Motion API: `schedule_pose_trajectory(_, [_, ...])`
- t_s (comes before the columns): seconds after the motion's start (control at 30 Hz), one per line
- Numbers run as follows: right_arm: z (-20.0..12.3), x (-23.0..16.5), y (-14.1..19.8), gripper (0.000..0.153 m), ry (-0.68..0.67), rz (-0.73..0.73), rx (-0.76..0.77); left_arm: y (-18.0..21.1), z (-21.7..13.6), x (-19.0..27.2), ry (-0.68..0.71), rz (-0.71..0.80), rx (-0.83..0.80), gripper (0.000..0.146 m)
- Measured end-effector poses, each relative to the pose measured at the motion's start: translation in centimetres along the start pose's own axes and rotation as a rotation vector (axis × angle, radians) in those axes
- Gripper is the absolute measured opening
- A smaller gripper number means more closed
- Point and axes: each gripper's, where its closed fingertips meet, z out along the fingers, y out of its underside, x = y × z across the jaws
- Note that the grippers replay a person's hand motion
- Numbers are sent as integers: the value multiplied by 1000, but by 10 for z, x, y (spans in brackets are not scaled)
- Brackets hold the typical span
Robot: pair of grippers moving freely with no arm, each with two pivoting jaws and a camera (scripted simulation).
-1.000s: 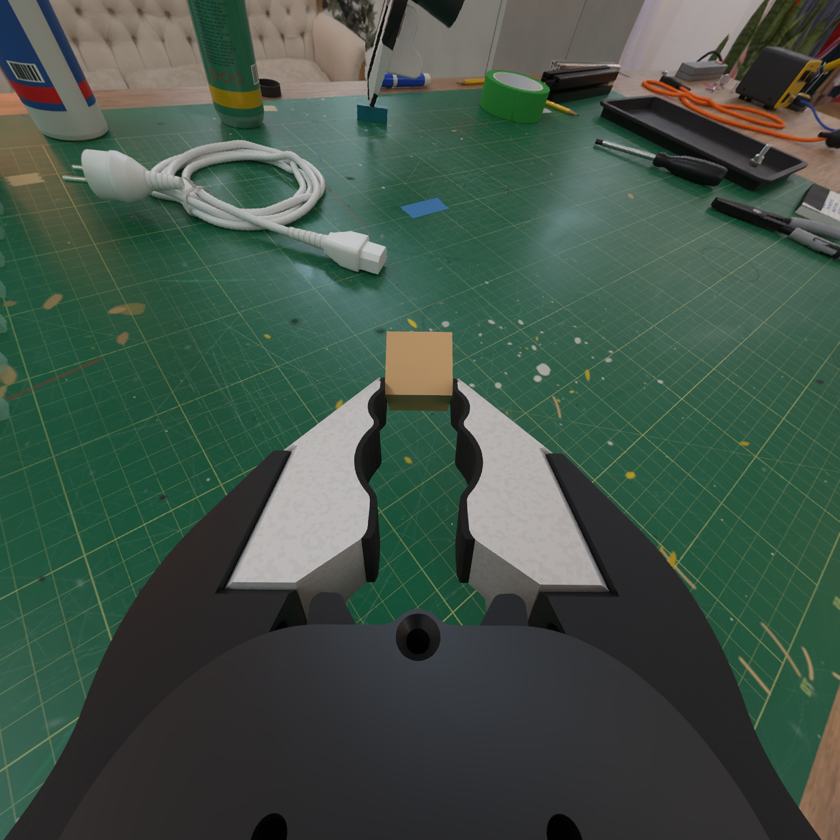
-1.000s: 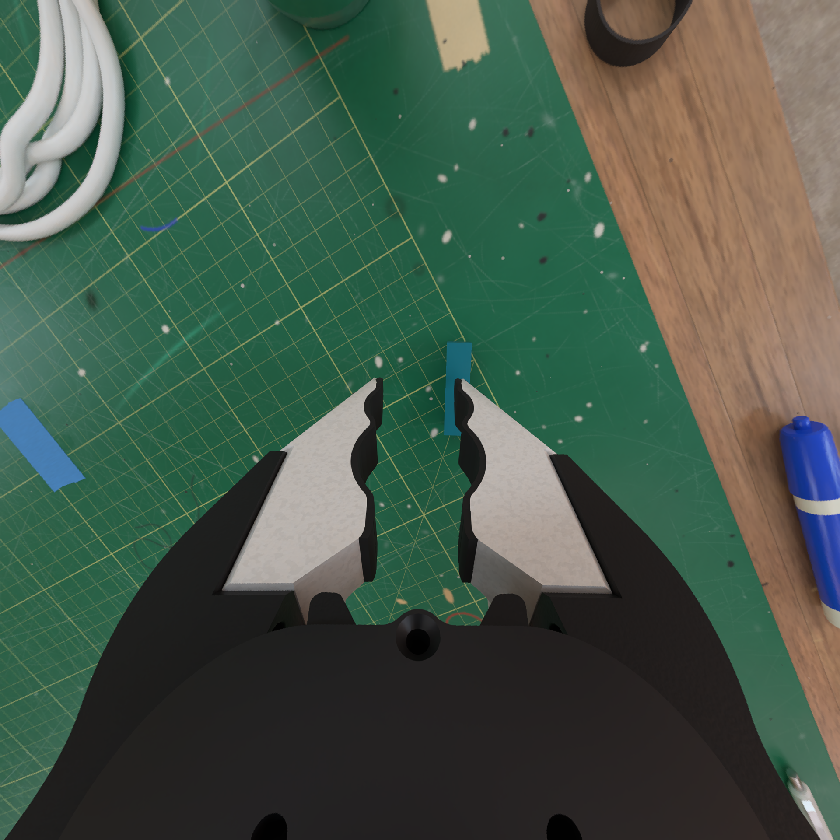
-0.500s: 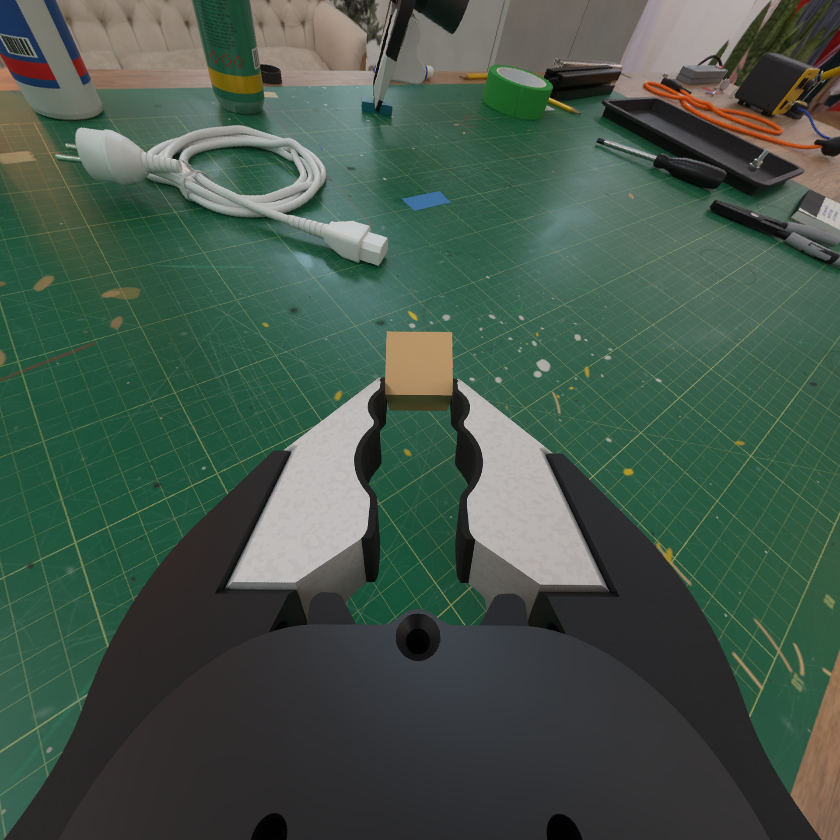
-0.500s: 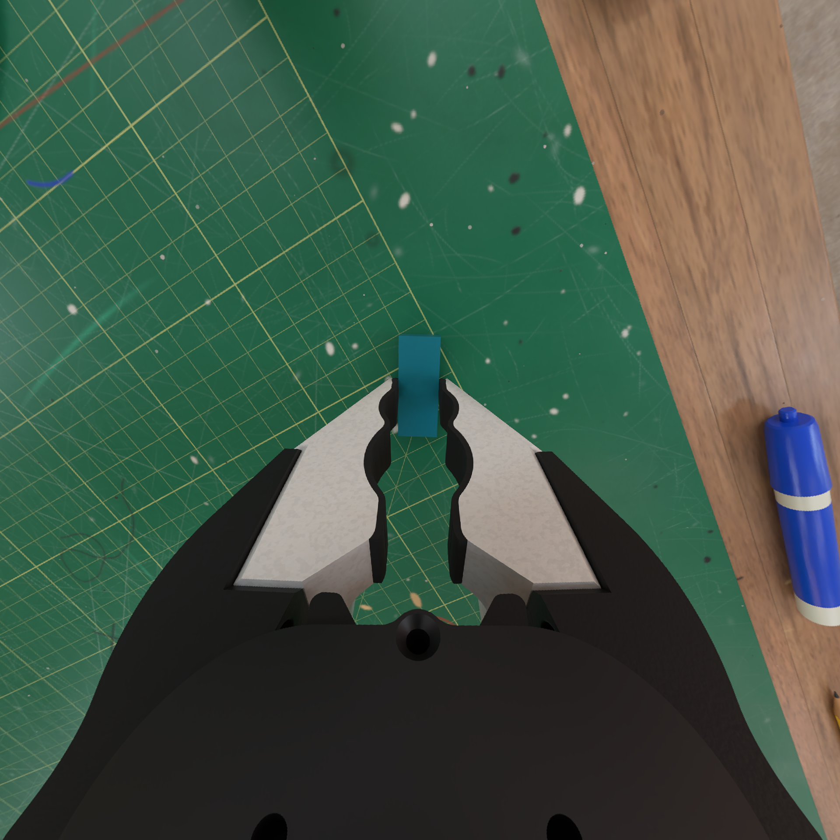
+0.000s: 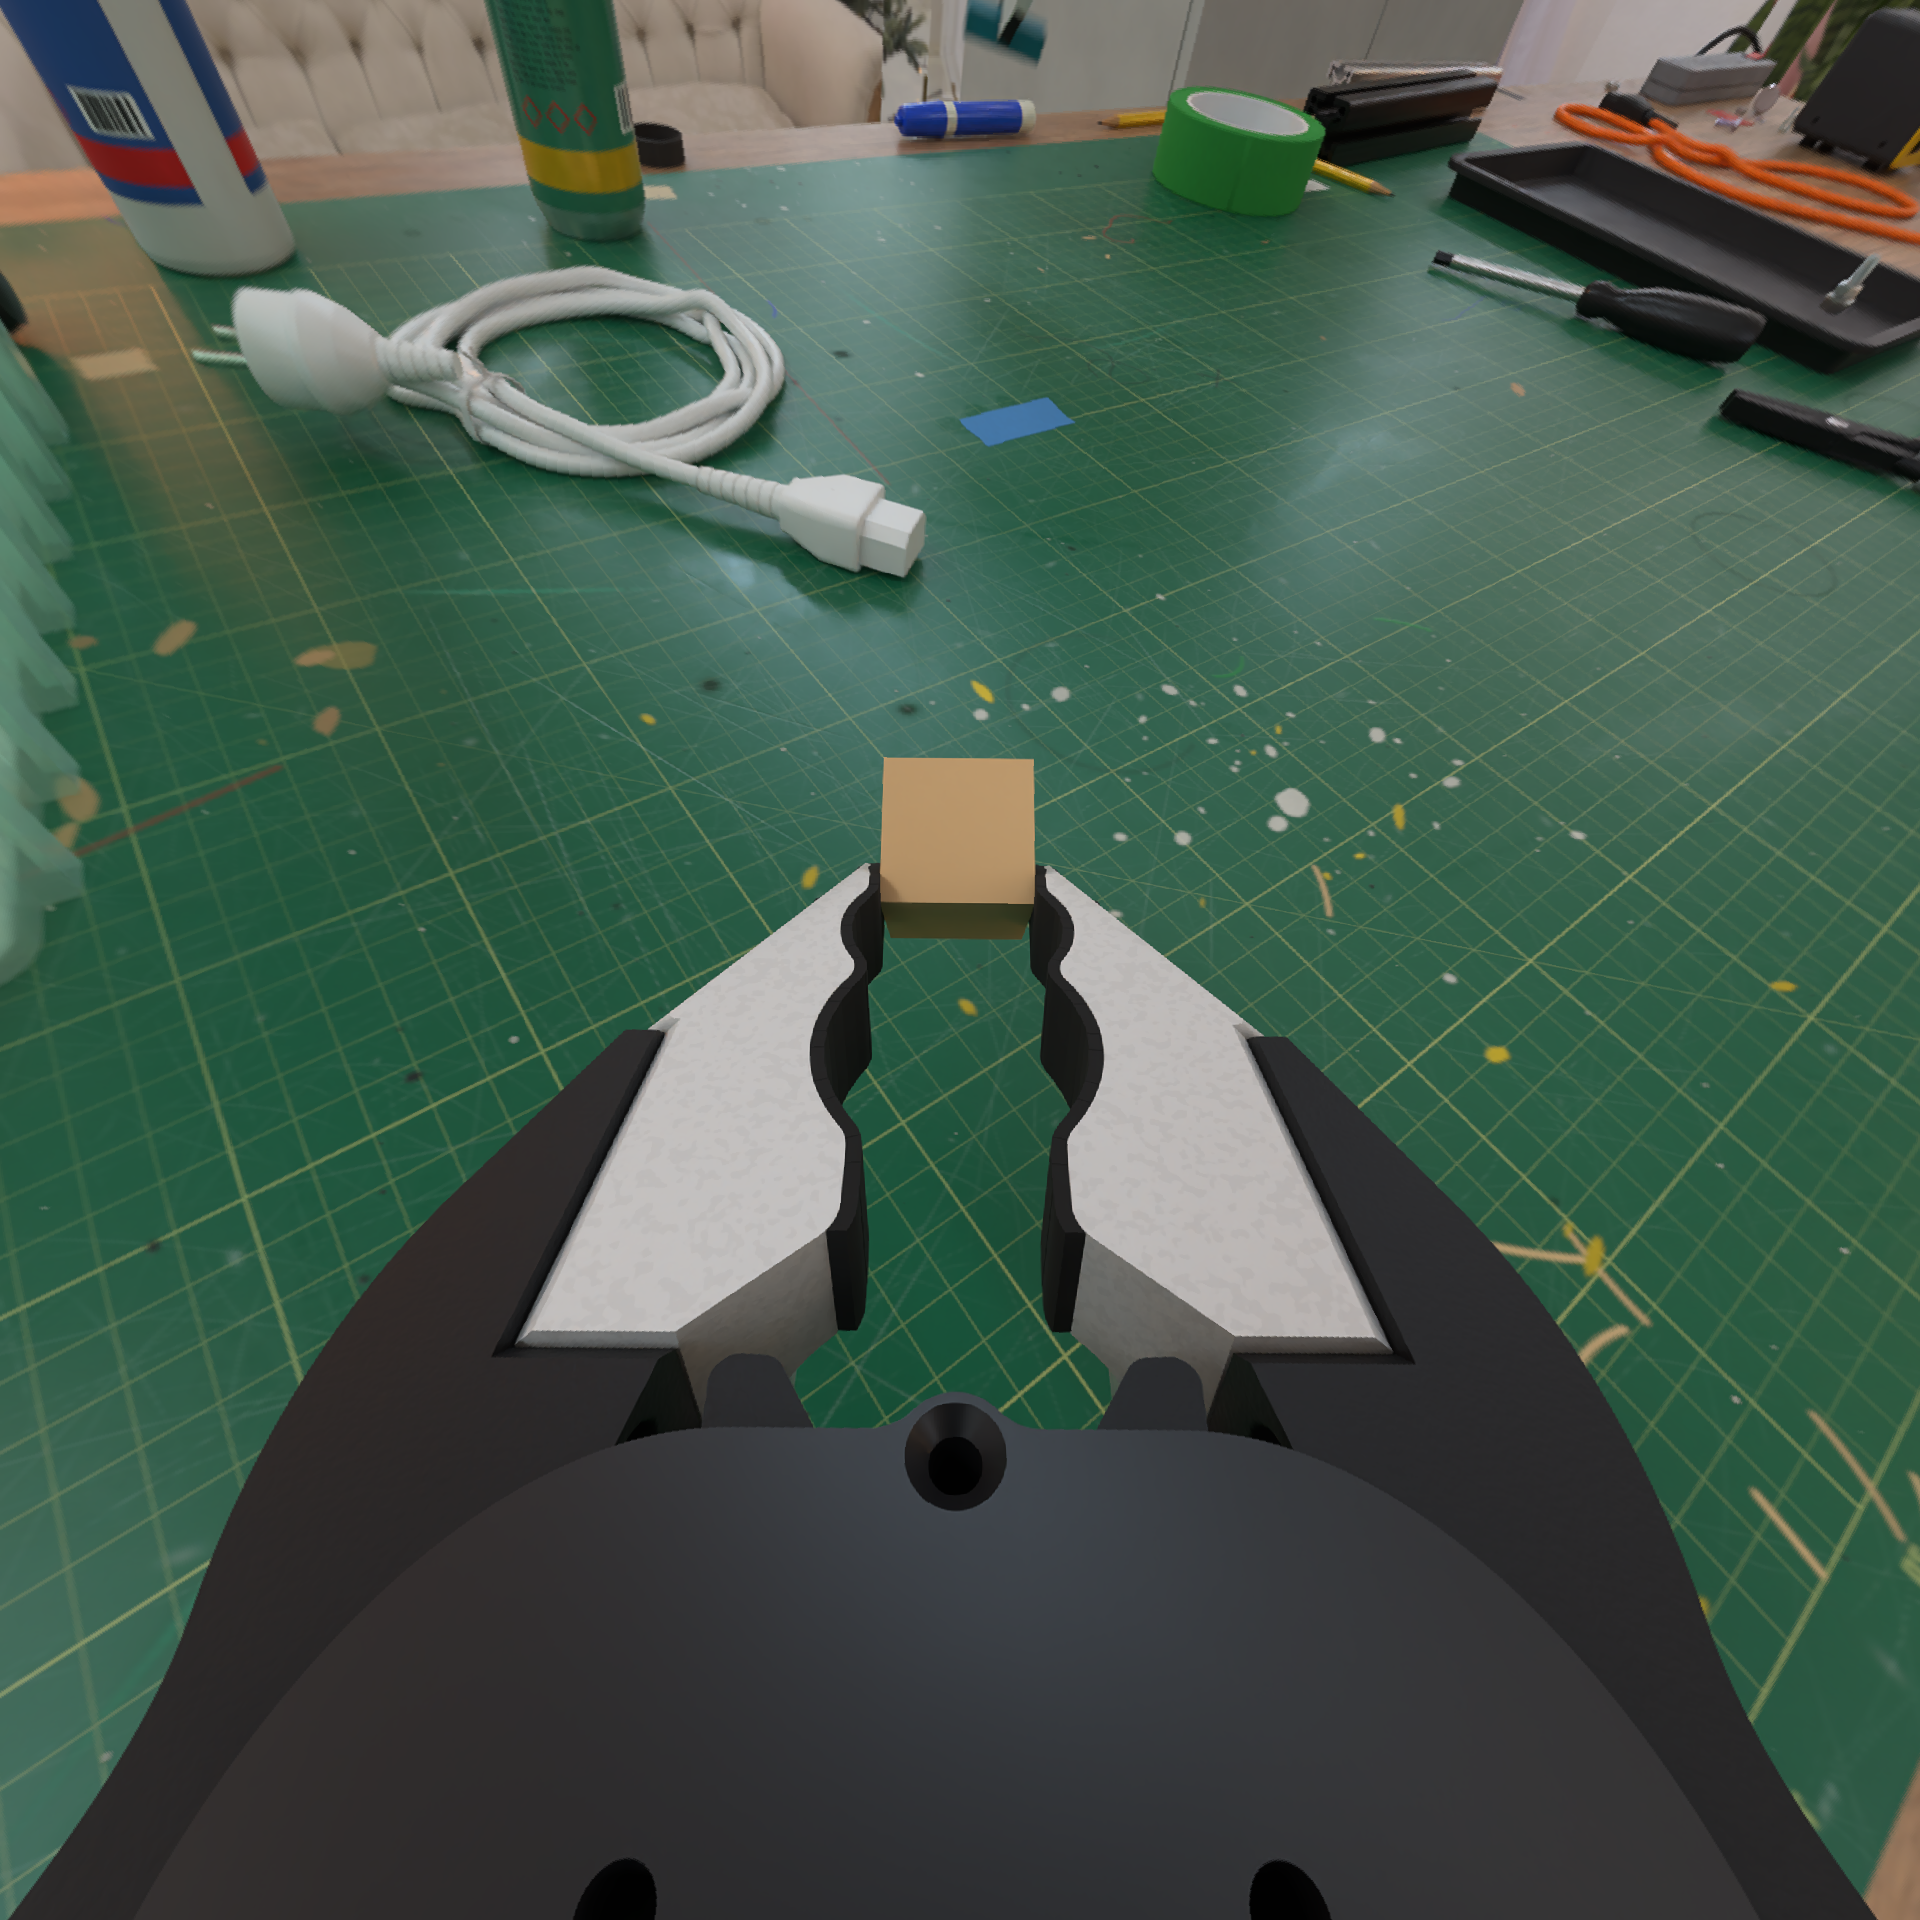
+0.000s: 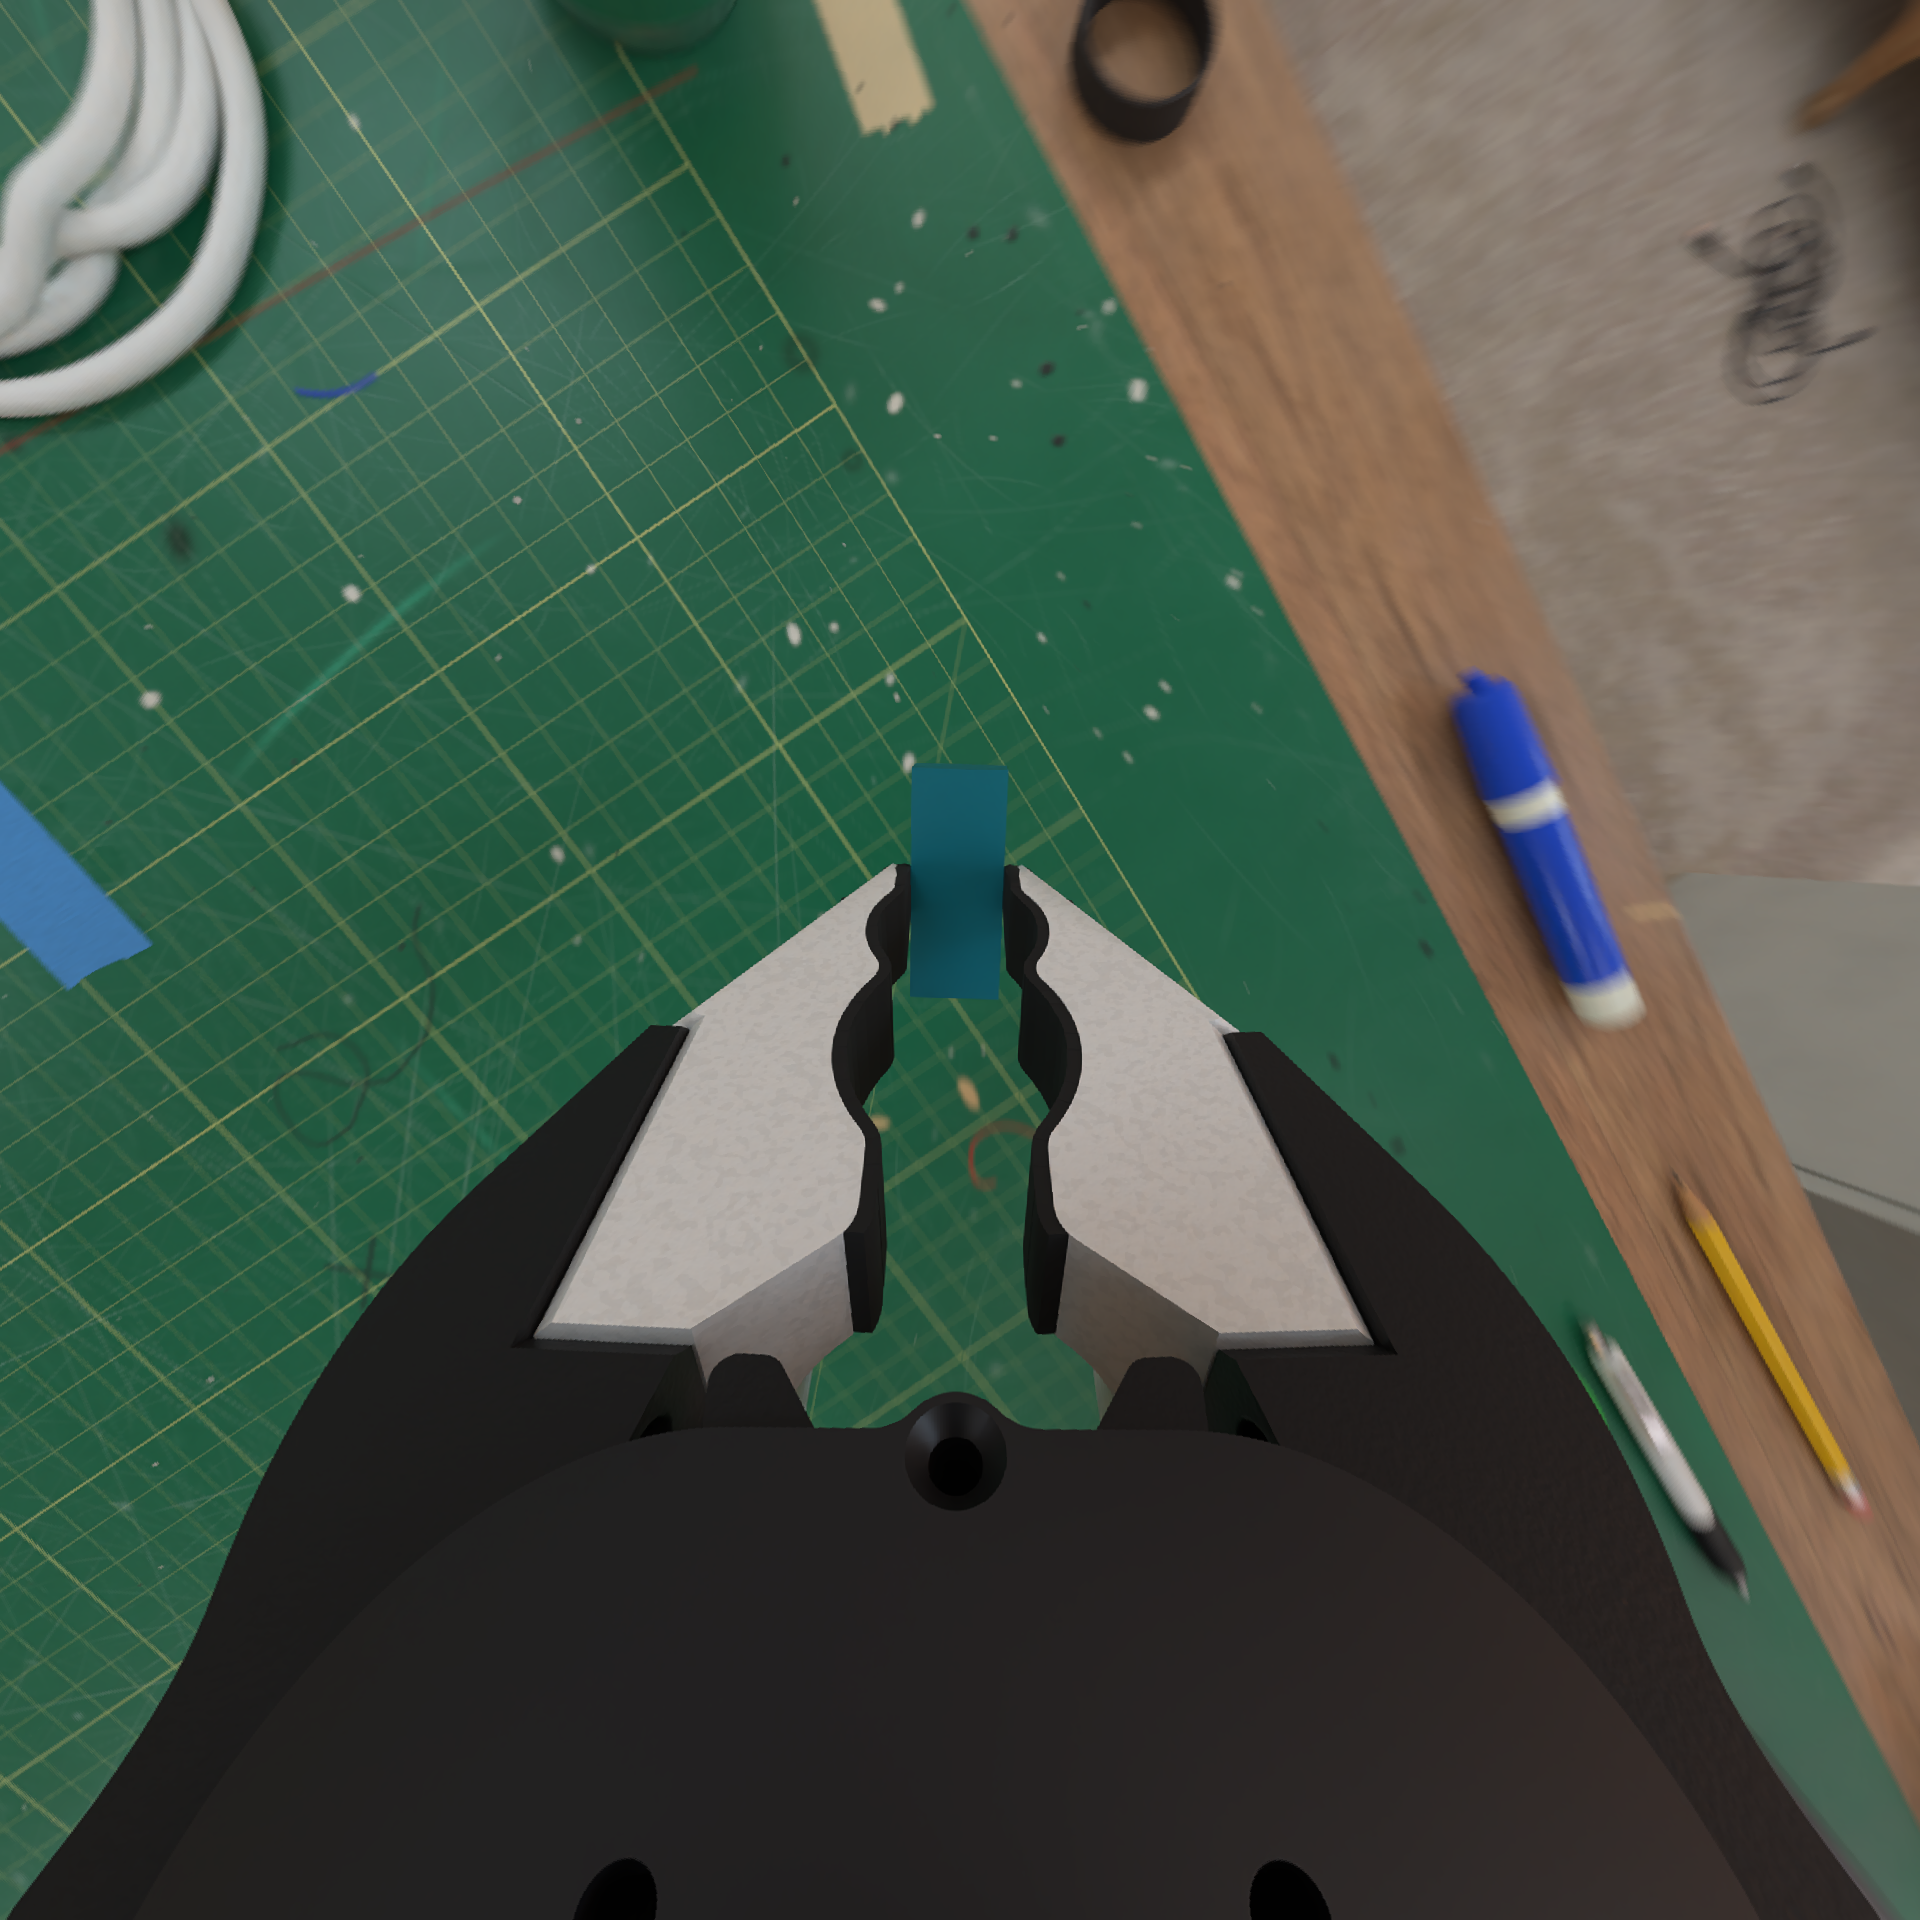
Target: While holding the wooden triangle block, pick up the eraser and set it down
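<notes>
Now your left gripper (image 5: 957, 902) clamps the wooden triangle block (image 5: 957, 836) at frame centre above the green mat (image 5: 1351, 582); your right gripper (image 6: 957, 899) pinches the teal eraser (image 6: 957, 883), likewise centre frame.

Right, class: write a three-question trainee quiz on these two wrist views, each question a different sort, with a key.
1. True or false: the left tongs grip a wooden triangle block.
2. What do the right tongs hold? A) eraser B) pencil C) blue marker
3. Fill in: the white cable lies on the green ____.

Key: 1 true; 2 A; 3 mat.
</notes>
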Motion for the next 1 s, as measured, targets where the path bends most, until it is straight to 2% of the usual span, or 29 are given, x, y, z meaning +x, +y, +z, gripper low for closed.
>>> schedule_pose_trajectory(0.17, [-99,-13,42,17,185,65,160,-2,2,8,28,-8,12,27])
schedule_pose_trajectory(0.27, [-159,-47,70,17,227,34,246,-6,2,11,26,9,29,27])
schedule_pose_trajectory(0.4, [-234,-148,84,17,225,-126,399,-11,1,17,31,24,47,27])
schedule_pose_trajectory(0.53, [-270,-297,85,17,177,-328,508,-15,-2,15,9,36,73,27])
schedule_pose_trajectory(0.63, [-252,-413,89,17,135,-455,467,-10,0,6,-35,0,34,27])
schedule_pose_trajectory(0.73, [-202,-521,98,17,28,-512,356,-7,0,3,-16,-32,19,27])
schedule_pose_trajectory(0.8, [-160,-584,105,17,-105,-527,288,-3,-1,-7,-103,66,-7,27])
schedule_pose_trajectory(0.83, [-139,-606,108,17,-148,-528,249,-2,-2,-10,-144,108,-15,27])
schedule_pose_trajectory(0.9, [-105,-630,109,17,-213,-488,189,-2,-1,-7,-137,138,-19,27])
schedule_pose_trajectory(1.0, [-75,-621,100,17,-173,-384,190,-5,-3,4,-95,141,-10,27])
